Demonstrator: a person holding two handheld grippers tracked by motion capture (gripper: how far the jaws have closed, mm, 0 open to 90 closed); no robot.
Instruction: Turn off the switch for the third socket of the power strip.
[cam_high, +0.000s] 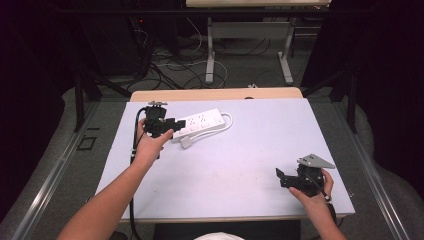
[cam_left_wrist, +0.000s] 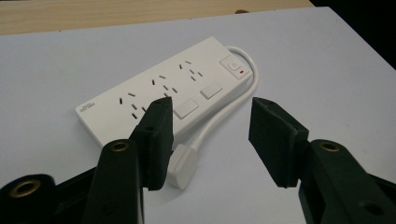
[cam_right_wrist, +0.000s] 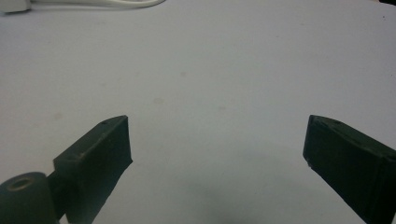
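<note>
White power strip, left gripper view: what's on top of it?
The white rectangular power strip has several socket groups, two flat white buttons and a main switch with a red dot, nothing plugged in. One black jaw of the left gripper covers part of its near edge.

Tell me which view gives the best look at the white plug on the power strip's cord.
The left gripper view: the white rectangular plug lies close up on the table, just past the left tool, whose jaws stand open. The high view shows the plug small, in front of the white plastic power strip. The right gripper view catches just a white corner, unidentifiable.
</note>
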